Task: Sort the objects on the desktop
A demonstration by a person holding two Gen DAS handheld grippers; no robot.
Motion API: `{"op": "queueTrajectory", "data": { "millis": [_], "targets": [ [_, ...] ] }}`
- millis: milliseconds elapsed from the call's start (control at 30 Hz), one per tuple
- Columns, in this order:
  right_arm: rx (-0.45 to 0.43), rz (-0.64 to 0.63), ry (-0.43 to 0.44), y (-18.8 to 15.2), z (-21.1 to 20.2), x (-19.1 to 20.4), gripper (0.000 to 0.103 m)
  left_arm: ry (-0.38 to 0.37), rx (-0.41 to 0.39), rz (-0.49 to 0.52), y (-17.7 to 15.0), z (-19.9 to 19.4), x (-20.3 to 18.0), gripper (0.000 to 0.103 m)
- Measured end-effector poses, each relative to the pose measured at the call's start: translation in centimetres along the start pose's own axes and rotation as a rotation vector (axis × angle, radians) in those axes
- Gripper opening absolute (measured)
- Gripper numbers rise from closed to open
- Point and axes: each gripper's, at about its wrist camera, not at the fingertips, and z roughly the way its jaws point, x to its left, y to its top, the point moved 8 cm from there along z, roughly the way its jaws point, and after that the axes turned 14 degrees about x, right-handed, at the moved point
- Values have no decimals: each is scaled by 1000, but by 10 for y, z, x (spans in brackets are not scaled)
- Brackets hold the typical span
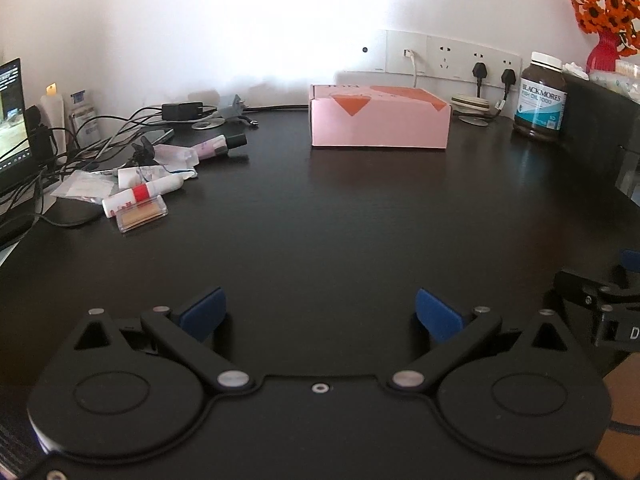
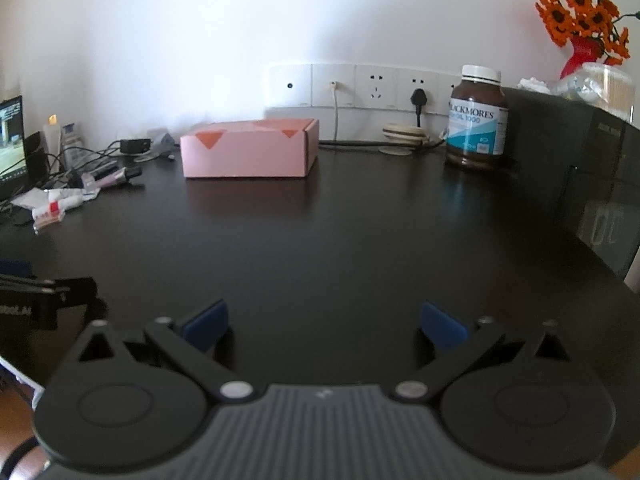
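Note:
My left gripper (image 1: pixel 320 312) is open above the near edge of the dark desk (image 1: pixel 320 220), nothing between its blue pads. My right gripper (image 2: pixel 324 326) is open too and holds nothing. A pile of small items lies at the far left: a white tube with a red band (image 1: pixel 138 196), a clear box of toothpicks (image 1: pixel 141 216), a pink tube with a black cap (image 1: pixel 220 146) and plastic sachets (image 1: pixel 84 188). The same pile (image 2: pixel 52 206) shows small in the right wrist view. A pink cardboard box (image 1: pixel 378 118) (image 2: pixel 248 148) sits shut at the back centre.
A brown supplement bottle (image 1: pixel 540 98) (image 2: pixel 476 118) stands at the back right by a black appliance (image 2: pixel 580 160). Orange flowers in a red vase (image 1: pixel 604 12) sit on top. Tangled cables and a charger (image 1: pixel 182 110) lie by a laptop screen (image 1: pixel 12 120). Wall sockets (image 1: pixel 452 60) run behind.

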Motion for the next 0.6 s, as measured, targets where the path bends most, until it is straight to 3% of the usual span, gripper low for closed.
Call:
{"op": "queueTrajectory", "data": {
  "millis": [600],
  "targets": [
    [59, -20, 16, 2, 1, 1, 102, -24, 30, 25, 9, 7, -4, 103]
  ]
}}
